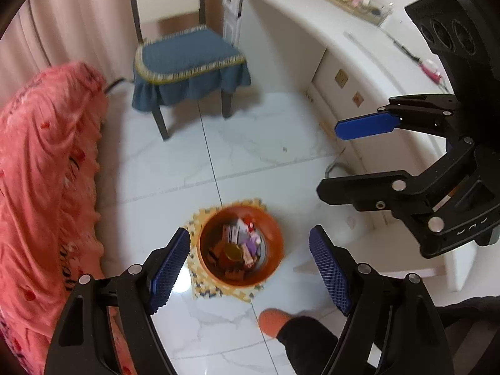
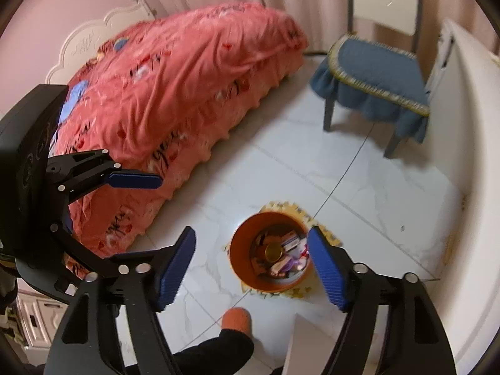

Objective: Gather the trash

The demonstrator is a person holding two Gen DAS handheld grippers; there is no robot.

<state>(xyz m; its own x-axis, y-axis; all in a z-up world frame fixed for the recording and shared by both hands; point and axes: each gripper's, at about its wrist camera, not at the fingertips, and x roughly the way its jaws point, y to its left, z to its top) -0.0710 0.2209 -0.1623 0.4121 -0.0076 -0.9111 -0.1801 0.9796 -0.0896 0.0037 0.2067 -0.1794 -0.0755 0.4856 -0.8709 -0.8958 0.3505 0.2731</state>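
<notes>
An orange trash bin [image 1: 275, 243] stands on a patterned foam mat [image 1: 206, 293] on the white tile floor, holding wrappers, small boxes and a round gold lid [image 1: 233, 251]. It also shows in the right wrist view [image 2: 240, 265]. My left gripper [image 1: 250, 268] hangs open and empty above the bin. My right gripper [image 2: 251, 268] is open and empty above the bin too. Each gripper shows in the other's view: the right one [image 1: 347, 156] at the right edge, the left one [image 2: 147, 215] at the left edge.
A bed with a pink cover [image 2: 175, 93] lies to the left. A chair with a blue cushion [image 1: 187, 59] stands at the back. A white desk [image 1: 328, 40] with clutter runs along the right. The person's orange slipper [image 1: 273, 320] is near the bin.
</notes>
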